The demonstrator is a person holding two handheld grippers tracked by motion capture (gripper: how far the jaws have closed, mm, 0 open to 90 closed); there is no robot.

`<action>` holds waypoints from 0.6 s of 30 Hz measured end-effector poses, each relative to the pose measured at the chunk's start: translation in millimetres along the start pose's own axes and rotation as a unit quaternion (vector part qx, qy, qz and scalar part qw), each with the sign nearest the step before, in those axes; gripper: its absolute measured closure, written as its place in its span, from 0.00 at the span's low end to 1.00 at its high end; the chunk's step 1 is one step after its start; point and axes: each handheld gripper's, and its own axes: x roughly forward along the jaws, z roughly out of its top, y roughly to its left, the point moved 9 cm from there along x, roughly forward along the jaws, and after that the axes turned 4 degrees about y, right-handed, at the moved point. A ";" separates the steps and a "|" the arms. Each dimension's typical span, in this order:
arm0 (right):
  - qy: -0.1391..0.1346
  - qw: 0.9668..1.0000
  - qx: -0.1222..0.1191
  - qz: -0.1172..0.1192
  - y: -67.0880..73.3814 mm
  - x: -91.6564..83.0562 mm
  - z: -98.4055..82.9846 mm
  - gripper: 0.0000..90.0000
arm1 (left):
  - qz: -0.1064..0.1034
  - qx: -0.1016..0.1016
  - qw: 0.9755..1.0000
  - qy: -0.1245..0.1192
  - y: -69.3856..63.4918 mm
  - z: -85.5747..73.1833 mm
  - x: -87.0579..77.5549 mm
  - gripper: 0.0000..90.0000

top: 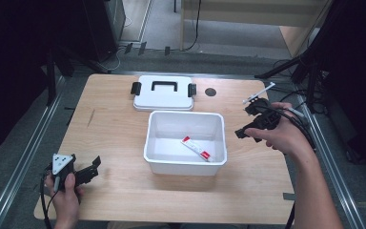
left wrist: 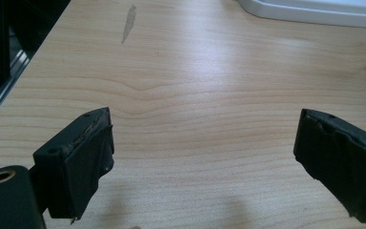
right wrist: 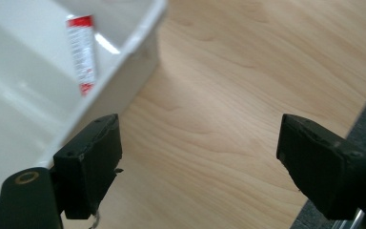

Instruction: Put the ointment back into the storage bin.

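A white open box (top: 186,163) stands mid-table, and a red-and-white tube (top: 196,149) lies flat on its floor. In the right gripper view the tube (right wrist: 81,52) lies inside the box (right wrist: 124,45) at upper left. My right gripper (top: 240,133) hovers just right of the box, over bare wood, and its jaws stand wide apart with nothing between them (right wrist: 198,167). My left gripper (top: 94,164) rests near the table's front left corner, open and empty (left wrist: 205,167), pointing across the wood toward the box.
The box's white lid (top: 163,93) with a black handle and clips lies flat behind the box. A dark round hole (top: 210,92) sits in the tabletop beside it. The wooden table (top: 114,129) ends in metal rails at both sides.
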 end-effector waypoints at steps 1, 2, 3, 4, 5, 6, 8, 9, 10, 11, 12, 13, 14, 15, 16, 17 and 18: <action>-0.012 1.000 0.014 -0.003 -4.8 1.1 -3.0 0.16 | 0.000 0.000 1.000 0.000 0.0 0.0 0.0 0.08; -0.020 0.999 0.025 -0.003 -8.4 2.2 -6.9 0.16 | 0.000 0.001 1.000 0.000 0.0 0.0 -0.1 0.08; -0.028 0.999 0.032 -0.004 -11.3 3.8 -11.3 0.15 | 0.000 0.000 1.000 0.000 0.1 0.0 -0.1 0.08; -0.037 0.999 0.040 -0.002 -13.6 6.0 -16.2 0.14 | 0.000 -0.001 1.000 -0.001 0.2 0.1 -0.1 0.08; -0.048 0.998 0.048 -0.002 -16.0 9.0 -20.8 0.12 | 0.000 -0.002 1.000 -0.001 0.4 0.2 -0.2 0.08; -0.058 0.997 0.055 -0.002 -18.8 12.7 -25.8 0.07 | 0.000 -0.003 1.000 -0.002 0.5 0.2 -0.2 0.08; -0.074 0.995 0.068 0.008 -22.3 23.3 -38.1 0.00 | 0.001 -0.003 1.000 -0.002 0.5 0.2 -0.3 0.08; -0.080 0.994 0.072 0.009 -23.6 26.9 -41.9 0.00 | 0.001 -0.001 1.000 0.000 0.4 -0.2 -0.4 0.08; -0.087 0.993 0.077 0.007 -25.2 31.6 -47.4 0.00 | 0.002 0.001 1.000 0.000 0.2 -0.4 -0.5 0.08; -0.092 0.992 0.083 0.006 -25.9 36.0 -52.9 0.00 | 0.003 0.001 1.000 0.001 0.1 -0.5 -0.6 0.08; -0.100 0.991 0.086 0.000 -26.9 39.8 -57.8 0.00 | 0.003 0.001 1.000 0.000 0.1 -0.4 -0.6 0.08; -0.112 0.990 0.090 -0.005 -27.5 42.7 -62.2 0.00 | 0.003 0.001 1.000 0.000 0.2 -0.4 -0.6 0.08; -0.126 0.988 0.093 -0.006 -27.5 45.0 -66.4 0.00 | 0.003 0.002 1.000 0.001 0.4 -0.6 -0.8 0.08; -0.141 0.985 0.098 -0.007 -27.4 47.1 -70.2 0.00 | 0.003 0.001 1.000 0.001 0.4 -0.6 -0.8 0.08; -0.152 0.984 0.097 -0.006 -27.2 48.7 -73.1 0.00 | 0.003 0.001 1.000 0.001 0.4 -0.5 -0.8 0.08; -0.165 0.981 0.103 -0.008 -26.7 51.3 -78.3 0.00 | 0.003 0.000 1.000 0.000 0.5 -0.5 -0.8 0.08; -0.176 0.979 0.105 -0.011 -26.8 53.3 -82.2 0.00 | 0.002 -0.002 1.000 -0.001 0.6 -0.3 -0.8 0.08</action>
